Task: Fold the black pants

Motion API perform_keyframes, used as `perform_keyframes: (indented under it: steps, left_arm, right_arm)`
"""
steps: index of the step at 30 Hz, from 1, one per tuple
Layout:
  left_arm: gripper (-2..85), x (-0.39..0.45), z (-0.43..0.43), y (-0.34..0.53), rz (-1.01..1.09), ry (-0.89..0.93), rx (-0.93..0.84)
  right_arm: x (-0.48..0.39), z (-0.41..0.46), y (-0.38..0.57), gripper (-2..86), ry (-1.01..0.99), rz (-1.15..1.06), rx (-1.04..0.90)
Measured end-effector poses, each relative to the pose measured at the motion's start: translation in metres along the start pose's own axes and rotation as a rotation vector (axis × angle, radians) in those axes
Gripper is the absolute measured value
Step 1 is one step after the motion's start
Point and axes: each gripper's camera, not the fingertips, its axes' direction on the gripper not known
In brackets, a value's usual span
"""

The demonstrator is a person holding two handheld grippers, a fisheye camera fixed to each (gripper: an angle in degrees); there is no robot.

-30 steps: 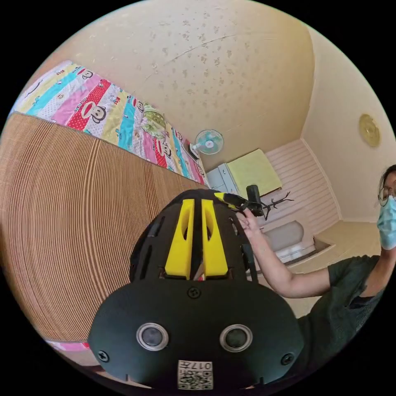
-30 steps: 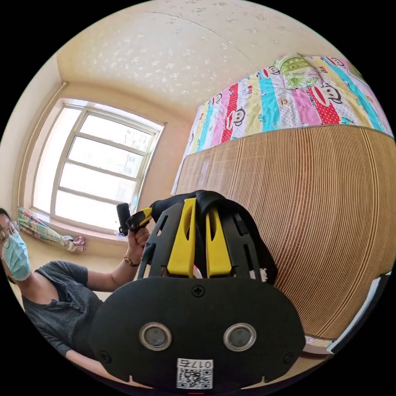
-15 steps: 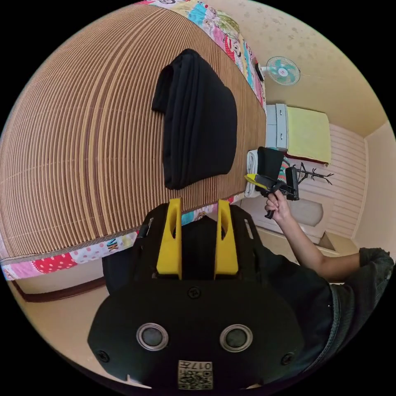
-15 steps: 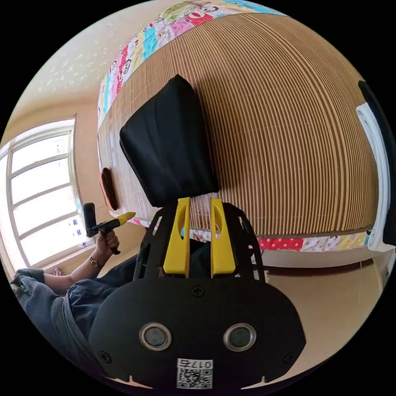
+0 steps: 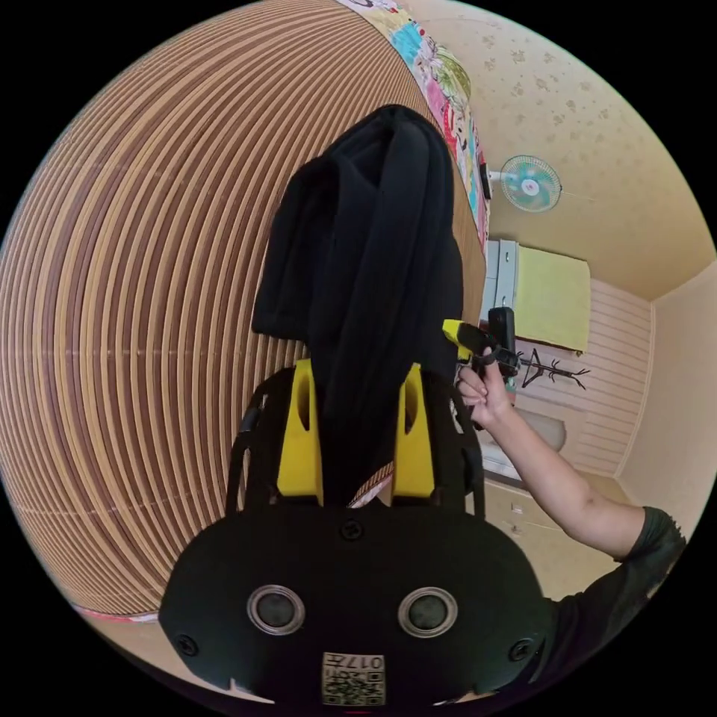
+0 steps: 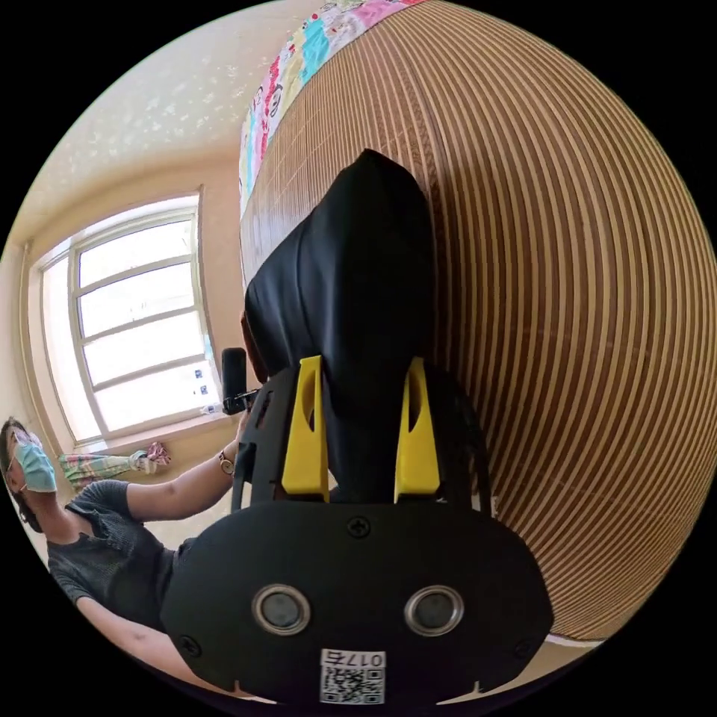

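Lying folded on a ribbed bamboo mat (image 5: 134,314), the black pants (image 5: 373,254) stretched from the centre of the left gripper view toward 12 o'clock, layered edges showing along their left side. The left gripper (image 5: 355,429) pointed up from 6 o'clock, its yellow jaws spread wide on either side of the near end of the pants; whether either jaw touched the cloth could not be told. At 3 o'clock a hand (image 5: 480,388) held the right gripper (image 5: 455,334), its yellow tip beside the edge of the pants. Beyond it stood a wall fan (image 5: 530,184) at 2 o'clock and a cabinet under a yellow cloth (image 5: 551,299).

From the right gripper view, the pants (image 6: 351,299) again ran from centre toward 12 o'clock over the mat (image 6: 582,314). The right gripper (image 6: 360,426) had its jaws open wide, flanking the near end of the fabric (contact could not be judged here either). At 9 o'clock a window (image 6: 134,321) lit the room, and a person (image 6: 97,538) in a dark top sat at 8 o'clock. A colourful cartoon-print sheet (image 6: 299,67) edged the mat near 11 o'clock.

Each gripper body carried a small printed code label (image 5: 353,678), not read out here.
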Motion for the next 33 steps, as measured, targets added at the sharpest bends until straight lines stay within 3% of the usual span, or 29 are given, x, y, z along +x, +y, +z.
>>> perform_keyframes:
  steps: [3, 5, 10, 14, 19, 22, 24, 27, 28, 30, 33]
  left_arm:
    - [10.9, -0.021, 0.013, 0.007, -0.061, 0.07, -0.072]
    - [10.0, -0.027, 0.005, 0.02, -0.036, 0.022, -0.088]
    - [9.2, -0.068, -0.064, 0.075, -0.025, -0.1, -0.084]
    - [9.4, -0.114, -0.181, 0.131, -0.077, -0.132, 0.066]
    - [10.7, -0.129, -0.335, 0.144, -0.062, -0.355, 0.227]
    - [14.1, -0.154, -0.41, 0.124, -0.122, -0.51, 0.347]
    - [15.7, -0.2, -0.44, 0.11, -0.295, -0.598, 0.528]
    - [14.4, -0.264, -0.401, 0.101, -0.447, -0.677, 0.665]
    - [14.0, -0.281, -0.382, 0.096, -0.466, -0.662, 0.64]
    - [12.8, -0.36, -0.274, 0.075, -0.597, -0.483, 0.39]
    - [11.5, -0.364, -0.196, 0.122, -0.69, -0.485, 0.657]
  right_arm:
    - [0.009, 0.003, 0.027, 10.8, -0.066, 0.06, -0.002]
    - [-0.005, 0.017, 0.044, 8.6, -0.068, 0.039, -0.072]
    - [-0.114, 0.119, 0.078, 6.2, -0.012, -0.176, -0.327]
    - [-0.198, 0.201, 0.08, 6.0, -0.116, -0.26, -0.372]
    - [-0.347, 0.323, 0.058, 6.4, -0.254, -0.351, -0.31]
    - [-0.403, 0.386, 0.033, 6.6, -0.215, -0.308, -0.205]
    - [-0.412, 0.416, 0.02, 5.8, -0.113, -0.266, -0.157]
    - [-0.401, 0.439, 0.012, 2.7, 0.132, -0.266, -0.155]
    - [-0.389, 0.434, 0.017, 1.9, 0.17, -0.288, -0.172]
    - [-0.361, 0.415, 0.029, 1.3, 0.224, -0.319, -0.21]
    - [-0.301, 0.355, 0.06, 0.9, 0.363, -0.331, -0.279]
